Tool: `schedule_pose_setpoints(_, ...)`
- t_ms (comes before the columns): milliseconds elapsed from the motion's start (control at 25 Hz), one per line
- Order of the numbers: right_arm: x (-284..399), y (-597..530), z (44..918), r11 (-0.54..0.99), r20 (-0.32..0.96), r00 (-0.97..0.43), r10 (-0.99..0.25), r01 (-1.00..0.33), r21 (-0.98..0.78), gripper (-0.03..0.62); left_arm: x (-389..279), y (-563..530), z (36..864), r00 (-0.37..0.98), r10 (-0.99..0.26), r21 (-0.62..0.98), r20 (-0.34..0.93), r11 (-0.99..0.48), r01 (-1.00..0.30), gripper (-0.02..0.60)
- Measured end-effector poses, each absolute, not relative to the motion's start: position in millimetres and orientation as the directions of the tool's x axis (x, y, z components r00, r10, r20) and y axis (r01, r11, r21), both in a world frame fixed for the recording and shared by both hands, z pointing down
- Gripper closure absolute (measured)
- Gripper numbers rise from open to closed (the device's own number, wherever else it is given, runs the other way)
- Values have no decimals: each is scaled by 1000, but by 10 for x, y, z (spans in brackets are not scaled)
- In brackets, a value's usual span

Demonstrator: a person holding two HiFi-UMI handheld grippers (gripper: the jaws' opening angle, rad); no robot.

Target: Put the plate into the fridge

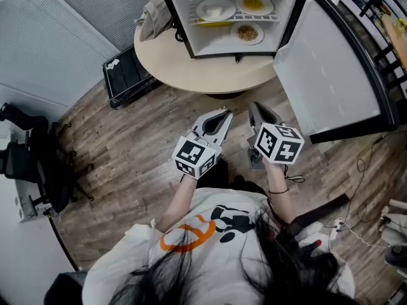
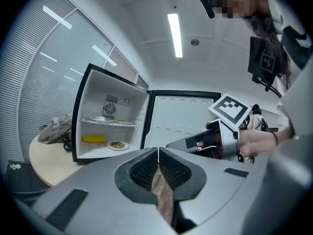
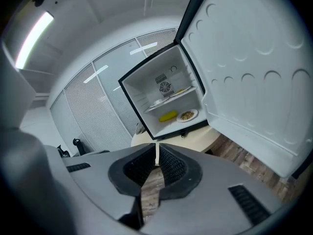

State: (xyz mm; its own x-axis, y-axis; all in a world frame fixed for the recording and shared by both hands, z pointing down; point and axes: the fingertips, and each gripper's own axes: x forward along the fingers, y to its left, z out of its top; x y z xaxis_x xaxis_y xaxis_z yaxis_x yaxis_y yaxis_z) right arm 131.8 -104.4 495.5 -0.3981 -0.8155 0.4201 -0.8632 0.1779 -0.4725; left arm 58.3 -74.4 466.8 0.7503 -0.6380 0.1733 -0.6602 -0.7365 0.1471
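Observation:
The small fridge [image 1: 191, 18] stands open on a round table [image 1: 191, 68], its door [image 1: 331, 68] swung out to the right. Two plates [image 1: 216, 9] rest on its shelf, and a plate of food [image 1: 247, 33] sits on its floor beside a yellow object [image 1: 213, 23]. That plate [image 2: 117, 145] shows in the left gripper view, and in the right gripper view the same plate [image 3: 188, 115] appears. Both grippers hang over the wooden floor, short of the table. My left gripper [image 1: 224, 114] is shut and empty, and my right gripper [image 1: 255, 107] is shut and empty too.
A black crate [image 1: 127, 75] lies on the floor left of the table. An office chair [image 1: 32, 164] stands at far left. A crumpled cloth [image 1: 156, 14] lies on the table beside the fridge. Cables and a power strip [image 1: 337, 224] trail on the floor at right.

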Motion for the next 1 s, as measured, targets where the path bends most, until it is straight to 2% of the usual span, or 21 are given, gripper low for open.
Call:
schedule_pose_setpoints(480, 1439, -253, 4998, 249, 414, -474, -777, -836, -490, 560, 843, 116, 4691, 719, -665, 126, 200, -711, -692, 569)
schedule_pose_setpoints(1000, 1233, 99, 4798, 256, 390, -451, -803, -851, -458, 569, 801, 530, 4525, 764, -623, 101, 167, -760, -642, 568)
